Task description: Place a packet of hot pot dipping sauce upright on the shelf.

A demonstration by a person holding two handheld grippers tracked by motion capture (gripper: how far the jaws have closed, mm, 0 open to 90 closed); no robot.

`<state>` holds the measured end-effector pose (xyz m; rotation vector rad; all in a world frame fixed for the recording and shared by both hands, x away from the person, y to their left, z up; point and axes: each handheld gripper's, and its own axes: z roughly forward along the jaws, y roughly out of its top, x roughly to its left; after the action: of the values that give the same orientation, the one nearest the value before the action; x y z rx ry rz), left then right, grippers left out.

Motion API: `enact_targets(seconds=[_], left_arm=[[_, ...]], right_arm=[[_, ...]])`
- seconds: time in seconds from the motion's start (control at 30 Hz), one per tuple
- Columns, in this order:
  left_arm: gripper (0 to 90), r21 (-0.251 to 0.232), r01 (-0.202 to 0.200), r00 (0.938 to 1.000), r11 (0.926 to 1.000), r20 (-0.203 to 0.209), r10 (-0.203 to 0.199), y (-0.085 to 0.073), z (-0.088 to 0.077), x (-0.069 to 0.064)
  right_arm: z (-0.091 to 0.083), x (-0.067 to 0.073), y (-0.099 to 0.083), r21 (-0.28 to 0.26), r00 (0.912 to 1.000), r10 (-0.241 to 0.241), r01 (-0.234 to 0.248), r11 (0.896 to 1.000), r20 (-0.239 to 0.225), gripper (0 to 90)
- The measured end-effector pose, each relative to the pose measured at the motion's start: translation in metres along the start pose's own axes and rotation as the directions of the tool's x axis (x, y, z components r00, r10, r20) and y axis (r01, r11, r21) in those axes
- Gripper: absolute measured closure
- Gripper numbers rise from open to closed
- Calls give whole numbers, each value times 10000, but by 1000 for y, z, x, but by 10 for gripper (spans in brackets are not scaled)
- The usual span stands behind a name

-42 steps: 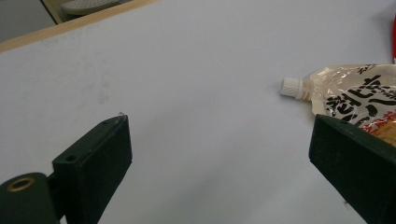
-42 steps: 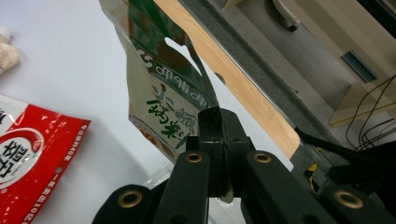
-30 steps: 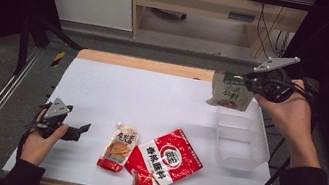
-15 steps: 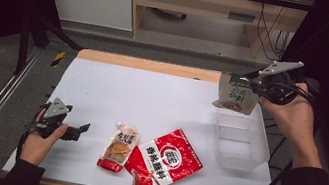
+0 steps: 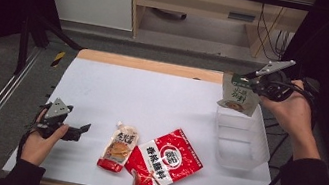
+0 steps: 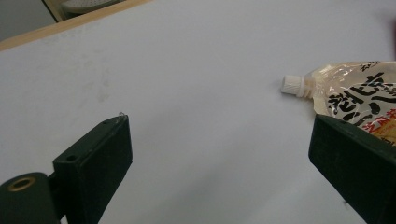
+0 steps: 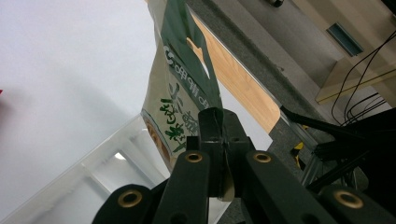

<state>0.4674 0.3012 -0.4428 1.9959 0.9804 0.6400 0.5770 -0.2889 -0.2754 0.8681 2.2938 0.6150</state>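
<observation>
Right gripper (image 5: 251,80) pinching green-and-white pouch (image 5: 239,94) by its top edge; pouch hangs long axis vertical, directly over far end of clear plastic bin (image 5: 240,141) at table's right edge. Left gripper (image 5: 76,131) spread, empty, near left edge.

High view overhead facing forward, tool views close, sharing table (image 5: 161,97)

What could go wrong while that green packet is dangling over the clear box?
The right gripper pinches the green packet only by one edge, so it could slip out early. The packet hangs over the far rim of the clear box, so it might catch on the rim or land outside. The box looks light and could shift if bumped. The left gripper rests open near the spouted pouch, clear of all this.
</observation>
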Motion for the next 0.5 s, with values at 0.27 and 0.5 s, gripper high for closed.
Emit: enact_targets(seconds=[0.27, 0.5], left_arm=[[63, 43, -15, 10000, 10000, -4, 15, 0, 0, 0], [63, 0, -34, 10000, 10000, 0, 34, 0, 0, -1]], right_arm=[[8, -6, -6, 0, 9999, 131, -131, 9999, -68, 900], [7, -9, -12, -161, 9997, 240, -240, 9996, 5, 900]])
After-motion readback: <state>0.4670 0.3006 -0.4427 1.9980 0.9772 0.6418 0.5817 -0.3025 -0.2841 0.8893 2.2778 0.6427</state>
